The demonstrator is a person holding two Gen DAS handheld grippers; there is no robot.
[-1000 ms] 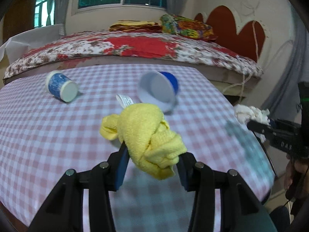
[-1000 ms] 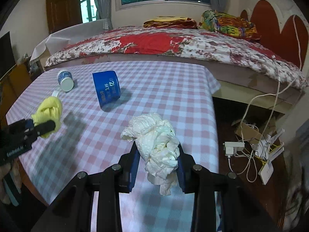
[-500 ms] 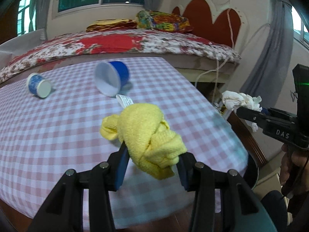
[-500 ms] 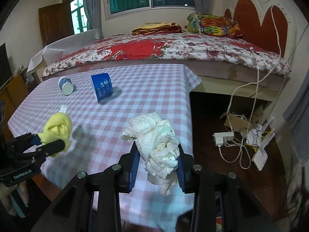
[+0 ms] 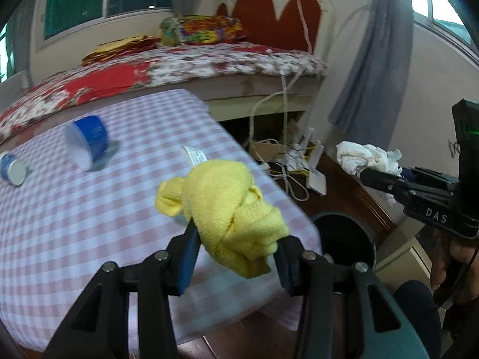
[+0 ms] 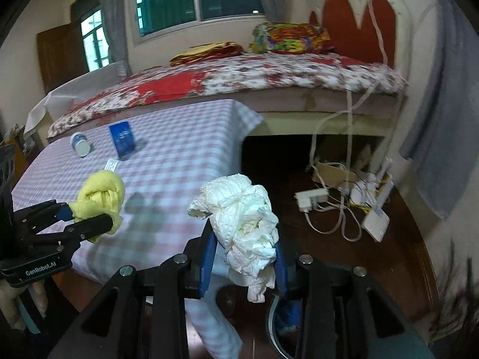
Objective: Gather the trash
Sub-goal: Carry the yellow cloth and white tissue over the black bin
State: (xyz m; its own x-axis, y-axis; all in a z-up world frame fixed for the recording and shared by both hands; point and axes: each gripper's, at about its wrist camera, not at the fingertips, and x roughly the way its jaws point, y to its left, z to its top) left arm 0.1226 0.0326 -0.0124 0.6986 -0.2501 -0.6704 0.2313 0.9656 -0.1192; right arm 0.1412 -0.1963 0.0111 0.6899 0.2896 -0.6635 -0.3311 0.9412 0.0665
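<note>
Both grippers have swung off the table [image 5: 74,209] toward the bin [image 5: 344,239]: left gripper [image 5: 236,257] pinches a soft cloth [image 5: 230,209], right gripper [image 6: 244,257] pinches light tissue [image 6: 242,221]; both wads are gripped mid-bunch.

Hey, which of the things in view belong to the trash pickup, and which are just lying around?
Job:
yellow cloth in left gripper
white tissue wad in right gripper
dark bin
two tipped blue cups

Lying about:
bed
cables and power strip
curtain

"DAS" on the right claw [image 5: 380,179] body, "GenRobot.AI" on the left claw [image 6: 89,221] body
</note>
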